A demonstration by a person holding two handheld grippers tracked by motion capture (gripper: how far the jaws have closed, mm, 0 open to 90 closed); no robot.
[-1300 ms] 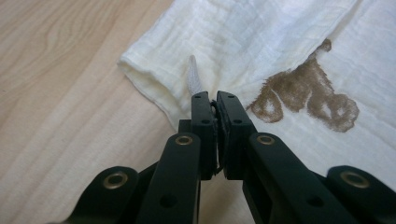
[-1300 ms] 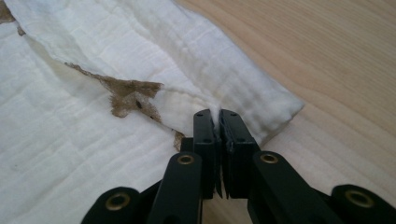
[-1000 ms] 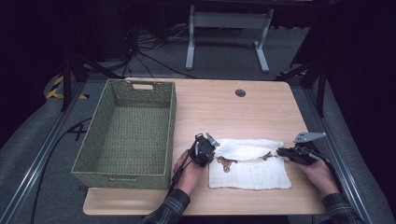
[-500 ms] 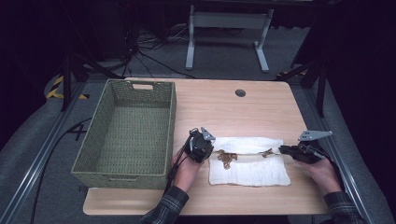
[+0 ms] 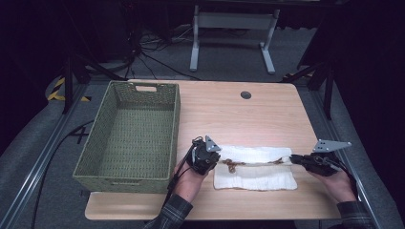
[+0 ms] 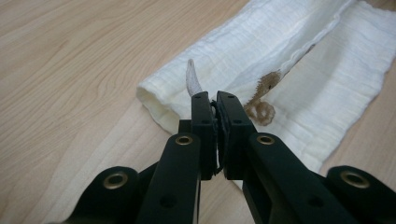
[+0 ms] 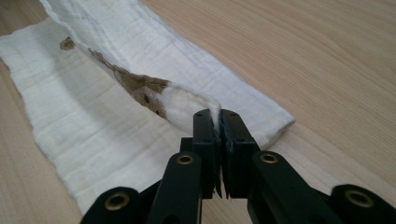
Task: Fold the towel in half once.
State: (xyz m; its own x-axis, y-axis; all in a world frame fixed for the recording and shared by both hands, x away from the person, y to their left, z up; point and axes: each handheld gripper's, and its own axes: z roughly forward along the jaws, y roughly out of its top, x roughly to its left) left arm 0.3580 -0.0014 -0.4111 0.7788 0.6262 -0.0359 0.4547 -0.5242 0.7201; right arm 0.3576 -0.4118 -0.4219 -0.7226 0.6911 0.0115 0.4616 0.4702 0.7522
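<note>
I fold the white cloth with my two claws.

From high up, the cloth (image 5: pixel 253 174) lies long across the tabletop (image 5: pixel 239 119), beside the green basket (image 5: pixel 129 136); my left claw (image 5: pixel 210 160) pinches one end, my right claw (image 5: pixel 295 159) the other. My left claw's view: I am clenched on a cloth corner (image 6: pixel 192 81). My right claw's view: clenched on the edge (image 7: pixel 191 105), near brown marks (image 7: pixel 140 88). I see no writing.
</note>
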